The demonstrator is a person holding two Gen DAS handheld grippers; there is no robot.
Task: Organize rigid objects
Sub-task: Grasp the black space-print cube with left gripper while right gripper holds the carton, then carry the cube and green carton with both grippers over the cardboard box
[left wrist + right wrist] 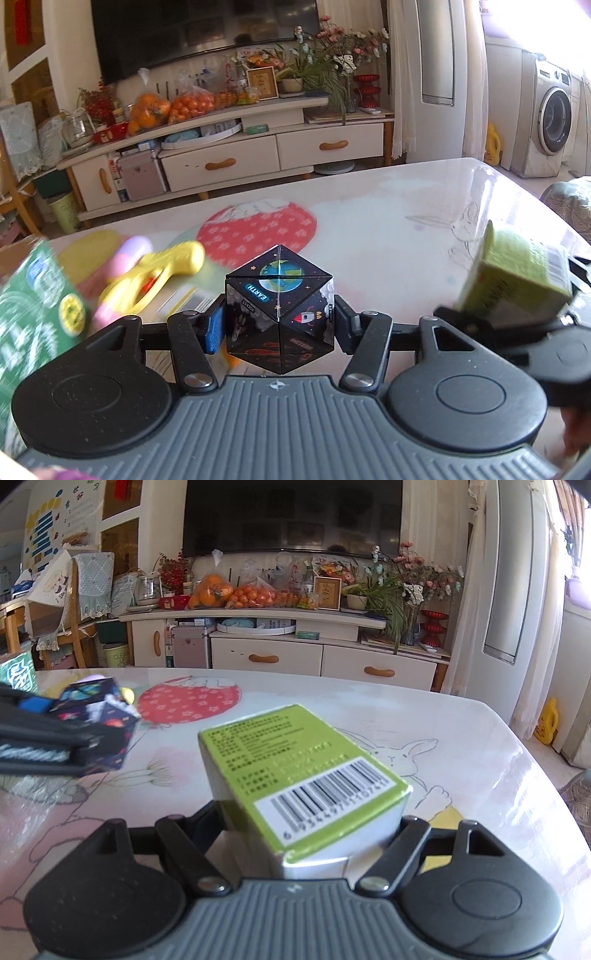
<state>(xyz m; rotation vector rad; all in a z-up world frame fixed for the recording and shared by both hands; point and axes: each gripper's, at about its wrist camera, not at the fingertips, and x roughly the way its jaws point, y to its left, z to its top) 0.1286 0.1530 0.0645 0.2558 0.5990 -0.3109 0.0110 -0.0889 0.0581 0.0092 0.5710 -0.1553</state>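
My left gripper [279,321] is shut on a black space-print cube [280,306] with an Earth picture, held above the table. The right wrist view shows the same cube [99,716] at the far left, between the left gripper's fingers [33,705]. A light green box with a barcode [303,775] sits between the pads of my right gripper [306,823], which is shut on it; its pads are hidden under the box. That green box [513,273] also appears at the right edge of the left wrist view. A yellow toy [162,269] and a dark green box [33,314] lie at the left.
The table [461,738] has a glossy cover with rabbit drawings and a red strawberry shape [258,229]. Beyond its far edge stands a white TV cabinet [229,158] with oranges and plants. A washing machine [550,122] is at the right.
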